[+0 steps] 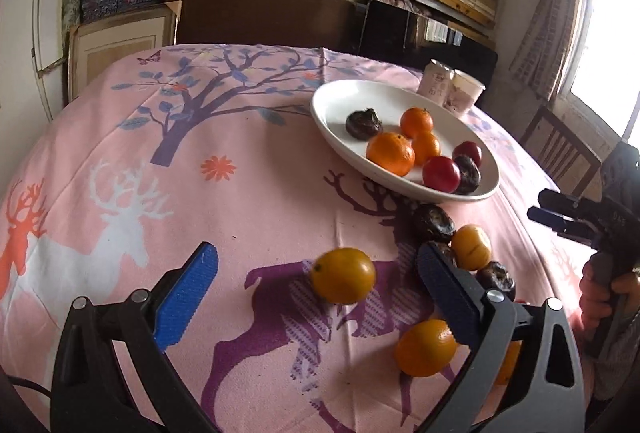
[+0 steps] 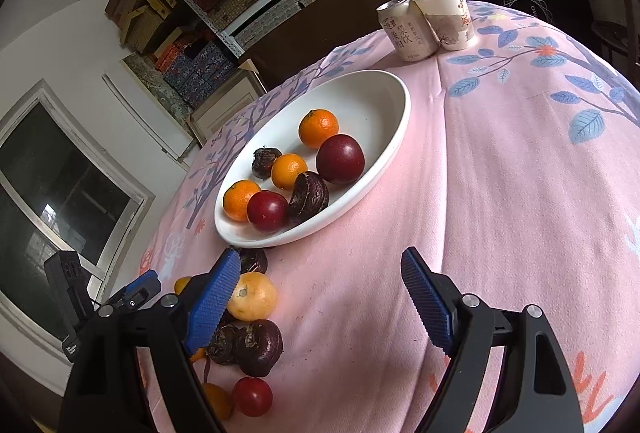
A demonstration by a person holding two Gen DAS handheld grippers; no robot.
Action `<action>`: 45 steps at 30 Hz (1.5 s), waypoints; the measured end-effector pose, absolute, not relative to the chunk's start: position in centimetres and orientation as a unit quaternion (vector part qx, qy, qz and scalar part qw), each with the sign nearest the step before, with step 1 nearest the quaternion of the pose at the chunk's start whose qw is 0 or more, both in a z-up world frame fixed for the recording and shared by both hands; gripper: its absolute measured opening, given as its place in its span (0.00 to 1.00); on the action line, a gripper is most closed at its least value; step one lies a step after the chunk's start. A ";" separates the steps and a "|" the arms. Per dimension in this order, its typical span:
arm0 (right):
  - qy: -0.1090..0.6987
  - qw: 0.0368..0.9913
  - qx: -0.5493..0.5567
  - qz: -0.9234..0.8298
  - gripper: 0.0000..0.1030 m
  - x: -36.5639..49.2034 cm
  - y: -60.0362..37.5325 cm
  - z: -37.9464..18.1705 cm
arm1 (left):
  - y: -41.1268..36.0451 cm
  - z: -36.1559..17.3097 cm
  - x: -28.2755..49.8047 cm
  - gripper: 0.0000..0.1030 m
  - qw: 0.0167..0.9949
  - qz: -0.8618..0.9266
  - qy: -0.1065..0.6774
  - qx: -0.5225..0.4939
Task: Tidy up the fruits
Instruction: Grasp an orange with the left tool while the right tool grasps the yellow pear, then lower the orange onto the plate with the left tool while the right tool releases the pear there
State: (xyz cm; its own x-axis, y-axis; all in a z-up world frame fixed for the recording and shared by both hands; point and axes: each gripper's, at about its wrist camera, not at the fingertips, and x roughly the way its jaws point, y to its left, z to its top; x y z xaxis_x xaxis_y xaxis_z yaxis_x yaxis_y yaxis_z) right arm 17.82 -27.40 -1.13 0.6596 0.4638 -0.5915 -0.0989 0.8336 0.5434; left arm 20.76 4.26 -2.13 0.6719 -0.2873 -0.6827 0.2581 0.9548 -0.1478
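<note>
My left gripper (image 1: pixel 317 252) stands open low over the pink tablecloth, with a yellow-orange citrus fruit (image 1: pixel 343 275) lying on the cloth between its blue pads, untouched. Beside its right finger lie loose fruits: a dark passion fruit (image 1: pixel 433 223), a yellow fruit (image 1: pixel 471 247) and an orange (image 1: pixel 425 347). The white plate (image 1: pixel 328 105) beyond holds oranges, red plums and dark passion fruits. My right gripper (image 2: pixel 320 260) is open and empty above bare cloth just in front of the plate (image 2: pixel 400 121). The loose fruits, among them a yellow one (image 2: pixel 252 296), lie by its left finger.
A drink can (image 2: pixel 404 29) and a paper cup (image 2: pixel 448 15) stand behind the plate near the table's far edge. A hand (image 1: pixel 596 297) holds the right gripper at the right of the left wrist view. A wooden chair (image 1: pixel 560 149) stands beside the table; shelves line the wall.
</note>
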 end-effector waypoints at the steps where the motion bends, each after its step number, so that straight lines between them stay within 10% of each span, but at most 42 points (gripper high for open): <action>1: 0.382 0.879 0.234 0.163 0.81 17.8 -27.1 -1.1 | 3.7 -2.5 20.8 0.95 0.911 -0.149 0.384 -0.004; 8: 0.385 0.883 0.205 0.171 0.81 17.5 -25.8 -1.1 | 2.9 -3.4 21.3 0.90 0.905 -0.152 0.398 0.013; 19: 0.399 0.884 0.146 0.197 0.75 16.9 -22.1 -1.3 | 2.8 -4.6 23.0 0.36 0.887 -0.170 0.430 0.004; 25: 0.424 0.871 0.139 0.205 0.56 18.1 -20.2 -2.1 | 2.9 -4.7 23.1 0.37 0.884 -0.174 0.434 -0.004; 45: 0.407 0.869 0.157 0.235 0.41 17.4 -19.8 -1.4 | 2.0 -3.6 22.1 0.36 0.895 -0.199 0.400 0.003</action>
